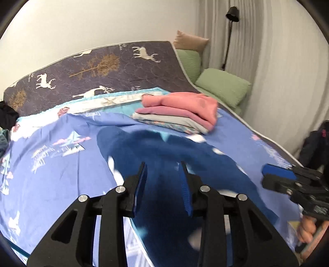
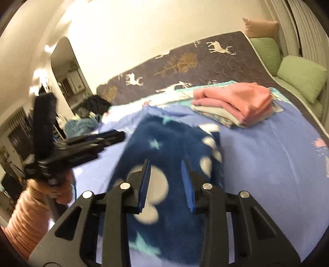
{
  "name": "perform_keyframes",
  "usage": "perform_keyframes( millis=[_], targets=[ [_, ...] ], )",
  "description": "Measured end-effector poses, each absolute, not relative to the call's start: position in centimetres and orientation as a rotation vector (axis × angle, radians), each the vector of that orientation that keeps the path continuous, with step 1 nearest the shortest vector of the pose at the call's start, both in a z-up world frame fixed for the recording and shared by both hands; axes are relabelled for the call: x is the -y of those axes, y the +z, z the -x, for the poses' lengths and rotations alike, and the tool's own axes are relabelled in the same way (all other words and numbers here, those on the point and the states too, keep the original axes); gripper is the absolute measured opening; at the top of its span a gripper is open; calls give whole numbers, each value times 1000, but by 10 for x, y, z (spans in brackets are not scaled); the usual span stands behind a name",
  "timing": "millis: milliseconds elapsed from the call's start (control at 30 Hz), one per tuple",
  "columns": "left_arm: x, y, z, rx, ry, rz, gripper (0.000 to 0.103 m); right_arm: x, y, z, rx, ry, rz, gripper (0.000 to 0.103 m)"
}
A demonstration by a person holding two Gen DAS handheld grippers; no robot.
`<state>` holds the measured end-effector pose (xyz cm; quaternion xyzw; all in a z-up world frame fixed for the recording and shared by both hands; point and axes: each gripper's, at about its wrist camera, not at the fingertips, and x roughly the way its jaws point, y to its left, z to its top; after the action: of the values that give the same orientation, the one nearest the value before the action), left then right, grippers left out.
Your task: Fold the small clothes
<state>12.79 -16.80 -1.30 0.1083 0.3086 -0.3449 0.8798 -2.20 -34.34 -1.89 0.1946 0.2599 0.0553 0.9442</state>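
A dark blue fleece garment with white dots and teal stars lies on the light blue bedsheet; it also shows, blurred, in the left wrist view. My left gripper is open just above the garment, holding nothing. My right gripper is open above the same garment, empty. The right gripper shows at the right of the left wrist view; the left gripper shows at the left of the right wrist view. A stack of folded clothes, pink on top, sits farther back on the bed.
A dark bedspread with deer and trees covers the far bed. Green pillows and a tan cushion lie by the curtain at right. Dark and teal clothes sit at the bed's left edge. A floor lamp stands behind.
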Motion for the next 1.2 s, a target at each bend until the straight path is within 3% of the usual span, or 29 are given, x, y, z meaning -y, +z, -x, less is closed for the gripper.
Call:
perform_keyframes(
  millis=[100,167,233,500,567,700,900,1067,1100,1200],
  targets=[
    [184,-34,-161,-697,-718,-229,33,351,-42,-8,-614,104,-472,38],
    [195,-77,-182,-777,-705,-251,34,354,-77,-28,-747,87,-524,35],
    [197,-96,-180,-758,-705,-258,34,354,-91,-30,-745,68,-508,35],
    [192,-84,-179,-739,-736,-249,34,334,-83,-29,-754,35,-325,37],
    [192,-75,-174,-723,-742,-246,37,334,-82,-30,-757,30,-295,37],
    [190,-52,-177,-689,-753,-239,56,324,-64,-28,-750,-27,-218,39],
    [193,-29,-211,-643,-718,-216,63,313,-26,-40,-641,-59,-109,45],
    [218,-102,-251,-812,-603,-326,67,318,-49,-78,-730,-76,-117,48],
    [216,-109,-252,-791,-615,-311,68,318,-71,-91,-810,-68,-126,48],
    [209,-106,-256,-814,-634,-263,68,320,-83,-90,-790,-77,-128,48]
  ],
)
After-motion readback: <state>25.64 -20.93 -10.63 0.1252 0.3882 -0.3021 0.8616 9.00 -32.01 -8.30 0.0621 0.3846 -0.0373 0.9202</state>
